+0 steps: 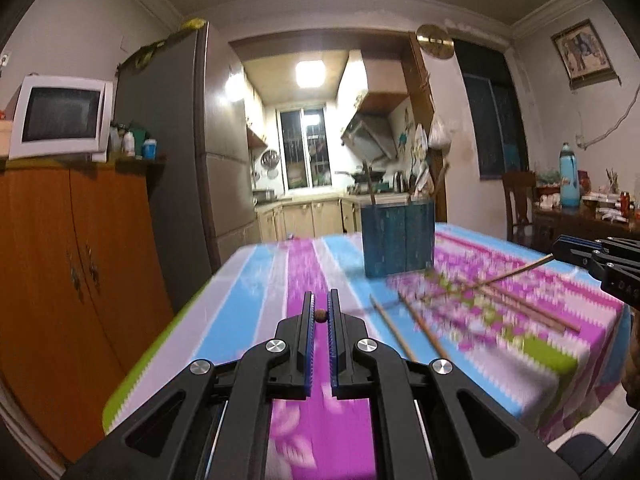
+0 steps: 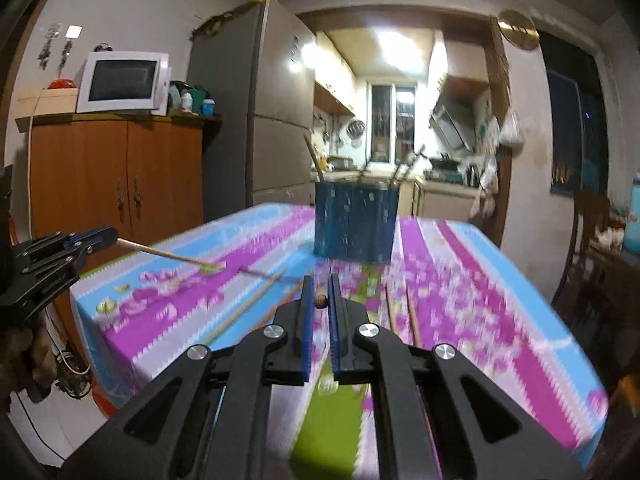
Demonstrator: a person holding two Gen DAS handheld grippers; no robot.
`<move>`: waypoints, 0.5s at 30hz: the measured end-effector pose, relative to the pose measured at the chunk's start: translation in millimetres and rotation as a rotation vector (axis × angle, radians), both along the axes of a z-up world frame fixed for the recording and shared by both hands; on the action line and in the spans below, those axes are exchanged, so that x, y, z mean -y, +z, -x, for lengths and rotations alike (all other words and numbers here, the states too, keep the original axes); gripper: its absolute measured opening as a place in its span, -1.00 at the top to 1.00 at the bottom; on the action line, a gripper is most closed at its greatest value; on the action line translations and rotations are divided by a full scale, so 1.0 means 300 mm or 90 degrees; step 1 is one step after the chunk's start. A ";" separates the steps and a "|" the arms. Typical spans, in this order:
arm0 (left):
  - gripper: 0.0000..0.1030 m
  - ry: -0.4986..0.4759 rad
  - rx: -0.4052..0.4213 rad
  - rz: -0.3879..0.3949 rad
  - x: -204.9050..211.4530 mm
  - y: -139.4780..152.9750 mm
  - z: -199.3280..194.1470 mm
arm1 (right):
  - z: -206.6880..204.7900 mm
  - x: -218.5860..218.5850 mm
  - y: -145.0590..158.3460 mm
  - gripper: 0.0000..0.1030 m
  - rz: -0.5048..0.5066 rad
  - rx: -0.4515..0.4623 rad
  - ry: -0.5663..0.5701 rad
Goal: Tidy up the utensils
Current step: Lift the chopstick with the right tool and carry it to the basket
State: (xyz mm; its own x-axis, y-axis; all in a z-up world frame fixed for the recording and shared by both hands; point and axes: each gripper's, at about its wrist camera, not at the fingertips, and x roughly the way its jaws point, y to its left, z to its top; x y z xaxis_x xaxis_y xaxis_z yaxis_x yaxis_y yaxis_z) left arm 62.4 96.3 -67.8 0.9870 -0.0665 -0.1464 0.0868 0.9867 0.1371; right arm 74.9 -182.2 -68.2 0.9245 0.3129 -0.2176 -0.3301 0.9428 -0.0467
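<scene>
My left gripper is shut on a wooden chopstick, seen end-on as a brown dot between the blue pads. From the right wrist view that chopstick sticks out of the left gripper over the table's left corner. My right gripper is shut on a second chopstick. In the left wrist view this second chopstick slants down from the right gripper. A blue wooden holder stands ahead with several utensils in it. Loose chopsticks lie on the tablecloth.
The table wears a striped pink, blue and green cloth. An orange cabinet with a white microwave and a grey fridge stand to the left. A chair and a cluttered side table with a blue bottle are at the right.
</scene>
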 end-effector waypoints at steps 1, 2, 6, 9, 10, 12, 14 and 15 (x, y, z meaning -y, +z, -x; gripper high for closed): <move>0.86 -0.003 0.005 -0.003 0.002 0.021 -0.009 | -0.008 0.000 0.025 0.90 0.006 0.006 0.004; 0.86 -0.010 0.009 -0.002 0.002 0.047 -0.023 | -0.023 0.002 0.058 0.90 0.011 0.011 0.012; 0.86 -0.035 0.010 0.002 0.006 0.166 -0.102 | -0.075 0.002 0.163 0.90 0.022 0.020 0.038; 0.86 -0.050 -0.003 0.004 0.013 0.229 -0.165 | -0.120 0.002 0.226 0.90 0.025 0.016 0.054; 0.86 -0.053 -0.008 0.005 0.014 0.239 -0.181 | -0.131 0.002 0.238 0.90 0.026 0.015 0.056; 0.86 -0.058 -0.020 0.008 0.019 0.266 -0.221 | -0.159 0.004 0.262 0.90 0.024 0.005 0.063; 0.86 -0.063 -0.033 0.008 0.024 0.280 -0.252 | -0.186 0.007 0.275 0.90 0.020 -0.008 0.068; 0.86 -0.064 -0.040 0.010 0.026 0.292 -0.272 | -0.199 0.008 0.282 0.90 0.018 -0.014 0.071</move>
